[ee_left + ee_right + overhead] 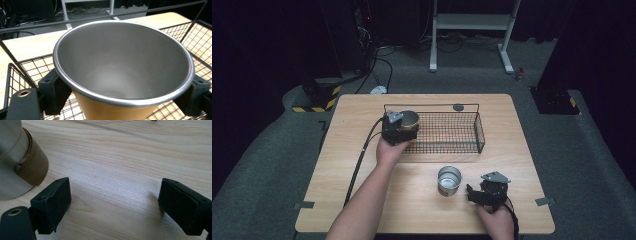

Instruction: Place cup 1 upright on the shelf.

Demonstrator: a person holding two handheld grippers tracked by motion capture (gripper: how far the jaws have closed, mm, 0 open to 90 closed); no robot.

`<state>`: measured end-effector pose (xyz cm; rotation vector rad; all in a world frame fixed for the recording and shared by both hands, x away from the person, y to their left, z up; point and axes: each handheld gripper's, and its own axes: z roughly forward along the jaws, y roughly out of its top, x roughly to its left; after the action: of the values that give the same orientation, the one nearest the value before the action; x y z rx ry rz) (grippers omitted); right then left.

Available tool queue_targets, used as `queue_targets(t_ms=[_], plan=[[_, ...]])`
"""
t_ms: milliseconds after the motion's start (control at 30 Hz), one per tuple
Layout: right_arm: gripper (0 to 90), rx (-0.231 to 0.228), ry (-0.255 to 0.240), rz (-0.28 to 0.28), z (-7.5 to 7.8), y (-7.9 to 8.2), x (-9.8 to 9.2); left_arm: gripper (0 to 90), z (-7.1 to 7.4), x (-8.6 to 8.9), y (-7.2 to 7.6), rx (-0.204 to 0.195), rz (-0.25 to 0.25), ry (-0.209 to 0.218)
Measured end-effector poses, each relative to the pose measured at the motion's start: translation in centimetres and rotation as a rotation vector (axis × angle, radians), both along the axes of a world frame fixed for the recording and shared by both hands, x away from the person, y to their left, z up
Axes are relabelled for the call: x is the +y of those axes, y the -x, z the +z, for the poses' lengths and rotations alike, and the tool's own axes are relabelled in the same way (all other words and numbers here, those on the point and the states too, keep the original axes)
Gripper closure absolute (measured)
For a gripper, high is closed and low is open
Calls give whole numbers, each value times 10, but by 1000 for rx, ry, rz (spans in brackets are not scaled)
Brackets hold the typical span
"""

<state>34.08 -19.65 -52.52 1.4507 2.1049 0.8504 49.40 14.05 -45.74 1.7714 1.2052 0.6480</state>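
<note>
My left gripper [399, 129] is shut on a metal cup [408, 118] with a steel inside and an orange-yellow outside, held over the left end of the black wire basket [479, 131]. In the left gripper view the cup [125, 62] sits between both pads [53, 92], with the basket's mesh [32, 72] below it. A second steel cup [449, 180] stands upright on the table in front of the basket. Just right of it, my right gripper [470, 194] rests low over the wood and stands open. In the right gripper view that gripper [115, 207] has nothing between its pads, and the cup [15, 165] is at the left edge.
The wooden table [362, 200] bears the basket at its back middle. A small dark disc [458, 107] lies behind the basket. A white stand [472, 22] and cables are on the grey floor beyond the table.
</note>
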Motion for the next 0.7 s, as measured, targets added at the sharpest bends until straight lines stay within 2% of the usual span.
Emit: queue_targets(t_ms=[33, 100, 700], plan=[[111, 0, 1, -1, 0, 0, 0, 149, -1, -1, 0, 3, 20, -23], [111, 0, 0, 0, 0, 0, 0, 149, -1, 0, 0, 13, 27, -26], [111, 0, 1, 0, 0, 0, 0, 150, -9, -5, -5, 76, 15, -48]])
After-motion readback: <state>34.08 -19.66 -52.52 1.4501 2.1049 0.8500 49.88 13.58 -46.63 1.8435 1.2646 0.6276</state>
